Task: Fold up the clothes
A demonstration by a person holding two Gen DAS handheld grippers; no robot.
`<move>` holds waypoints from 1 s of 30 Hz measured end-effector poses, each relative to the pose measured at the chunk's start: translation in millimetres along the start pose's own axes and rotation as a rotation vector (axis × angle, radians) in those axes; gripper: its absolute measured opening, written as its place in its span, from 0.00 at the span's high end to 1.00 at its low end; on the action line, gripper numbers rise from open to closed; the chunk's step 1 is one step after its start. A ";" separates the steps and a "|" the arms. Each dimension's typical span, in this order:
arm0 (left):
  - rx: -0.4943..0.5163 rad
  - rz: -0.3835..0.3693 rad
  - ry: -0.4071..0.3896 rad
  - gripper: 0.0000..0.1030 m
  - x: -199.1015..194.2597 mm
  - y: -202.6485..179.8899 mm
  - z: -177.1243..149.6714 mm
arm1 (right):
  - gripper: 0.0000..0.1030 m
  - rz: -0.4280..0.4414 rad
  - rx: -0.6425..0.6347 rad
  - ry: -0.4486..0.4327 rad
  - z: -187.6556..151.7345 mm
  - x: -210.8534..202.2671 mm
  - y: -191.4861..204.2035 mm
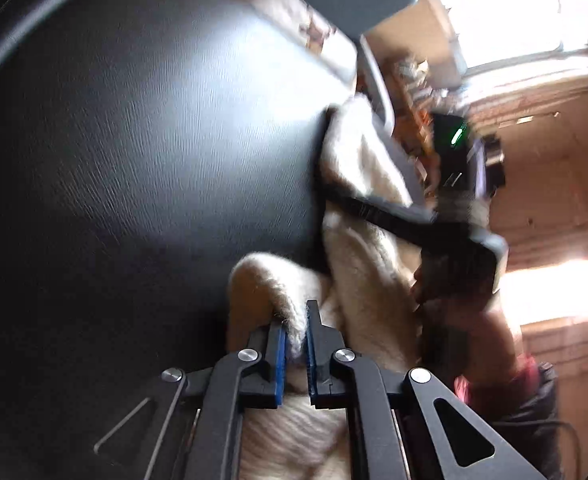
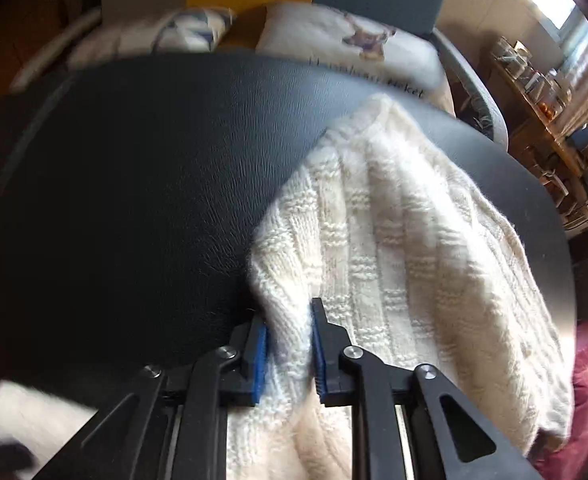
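Right gripper pinches a fold of cream knit sweater lying on black leather surface.

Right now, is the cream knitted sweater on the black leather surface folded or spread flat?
Partly folded: the cream knitted sweater lies bunched on the black leather surface, one edge doubled over; its full extent is out of view.

Sweater: cream, chunky textured knit, fuzzy, lying rumpled on the black leather-grain tabletop, one folded edge bunched upward.
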State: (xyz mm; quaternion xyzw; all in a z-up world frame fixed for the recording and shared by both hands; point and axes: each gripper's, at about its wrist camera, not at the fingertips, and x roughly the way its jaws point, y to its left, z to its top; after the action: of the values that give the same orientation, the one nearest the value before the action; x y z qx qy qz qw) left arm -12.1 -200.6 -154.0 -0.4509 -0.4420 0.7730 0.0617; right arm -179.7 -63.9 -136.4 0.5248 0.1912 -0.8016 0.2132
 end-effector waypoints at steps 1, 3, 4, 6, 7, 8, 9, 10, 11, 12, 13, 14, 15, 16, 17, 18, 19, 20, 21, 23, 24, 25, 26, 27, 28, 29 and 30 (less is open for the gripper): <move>0.004 -0.005 -0.035 0.93 -9.9 -3.0 0.7 | 0.84 0.054 0.033 -0.052 -3.7 -15.9 -8.6; 0.019 -0.012 -0.112 0.94 -35.5 -9.2 1.7 | 0.86 0.181 0.109 -0.171 -13.2 -53.0 -28.4; 0.031 -0.017 -0.157 0.94 -52.5 -12.3 0.7 | 0.88 0.244 0.147 -0.231 -18.0 -71.6 -38.3; 0.062 -0.027 -0.252 0.94 -89.8 -18.9 -2.6 | 0.89 0.350 0.207 -0.336 -37.3 -101.5 -59.1; 0.078 -0.041 -0.299 0.94 -110.1 -20.9 -5.9 | 0.89 0.402 0.235 -0.387 -47.8 -115.8 -69.5; 0.084 -0.058 -0.337 0.94 -128.9 -20.3 -9.9 | 0.89 0.440 0.258 -0.419 -60.9 -124.9 -78.4; 0.084 -0.072 -0.370 0.94 -145.8 -18.5 -13.4 | 0.91 0.474 0.279 -0.444 -75.0 -131.9 -86.6; 0.085 -0.087 -0.403 0.94 -162.8 -16.7 -17.0 | 0.94 0.507 0.300 -0.469 -89.2 -138.8 -94.8; 0.075 -0.106 -0.426 0.94 -178.3 -12.5 -22.1 | 0.94 0.513 0.311 -0.468 -102.7 -139.0 -100.4; 0.047 -0.123 -0.443 0.94 -193.3 -2.1 -29.5 | 0.94 0.496 0.323 -0.445 -113.6 -133.8 -100.9; 0.011 -0.135 -0.461 0.94 -208.6 11.5 -37.6 | 0.94 0.488 0.332 -0.395 -122.3 -126.5 -102.9; -0.033 -0.137 -0.470 0.94 -220.5 25.7 -44.0 | 0.94 0.476 0.336 -0.339 -131.4 -115.0 -104.0; -0.080 -0.133 -0.473 0.94 -230.0 40.3 -49.2 | 0.93 0.463 0.338 -0.285 -140.4 -102.6 -103.4; -0.120 -0.135 -0.478 0.94 -239.5 55.6 -57.4 | 0.91 0.452 0.340 -0.232 -149.0 -90.4 -102.4; -0.161 -0.114 -0.488 0.94 -247.9 70.2 -65.4 | 0.91 0.444 0.348 -0.196 -155.9 -81.9 -101.9; -0.206 -0.074 -0.499 0.94 -255.5 84.0 -71.9 | 0.90 0.439 0.365 -0.168 -162.2 -75.3 -101.6; -0.252 -0.033 -0.509 0.94 -263.1 97.7 -78.5 | 0.85 0.442 0.373 -0.150 -165.1 -71.4 -101.7; -0.296 -0.003 -0.517 0.94 -268.7 111.4 -83.1 | 0.84 0.449 0.375 -0.136 -166.7 -68.6 -102.0; -0.351 0.039 -0.530 0.93 -272.9 125.5 -84.5 | 0.82 0.440 0.368 -0.132 -165.7 -67.0 -102.3; -0.449 0.126 -0.568 0.93 -282.0 148.5 -84.3 | 0.74 0.410 0.312 -0.138 -157.9 -68.7 -94.7; -0.466 0.142 -0.592 0.93 -287.6 153.3 -83.8 | 0.74 0.395 0.281 -0.141 -153.6 -69.9 -90.3; -0.459 0.147 -0.617 0.93 -295.2 153.6 -82.0 | 0.74 0.368 0.237 -0.142 -150.5 -70.6 -82.9; -0.423 0.150 -0.626 0.90 -301.6 148.0 -77.4 | 0.74 0.336 0.186 -0.143 -148.0 -71.2 -74.2; -0.371 0.165 -0.624 0.87 -305.5 138.0 -70.1 | 0.74 0.301 0.137 -0.129 -149.9 -69.7 -60.5; -0.315 0.184 -0.620 0.83 -309.0 126.2 -61.8 | 0.74 0.272 0.095 -0.105 -151.6 -65.1 -51.4; -0.246 0.202 -0.616 0.73 -310.5 113.6 -50.4 | 0.74 0.248 0.063 -0.073 -154.2 -54.9 -42.4; -0.169 0.219 -0.610 0.64 -310.4 100.2 -36.9 | 0.73 0.223 0.035 -0.062 -158.4 -48.0 -34.4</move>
State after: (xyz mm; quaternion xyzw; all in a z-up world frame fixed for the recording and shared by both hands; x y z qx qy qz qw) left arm 227.9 -391.1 -36.1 -0.2471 -0.4516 0.8349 -0.1947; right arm -60.8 55.7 -148.9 0.5215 0.1108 -0.7920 0.2975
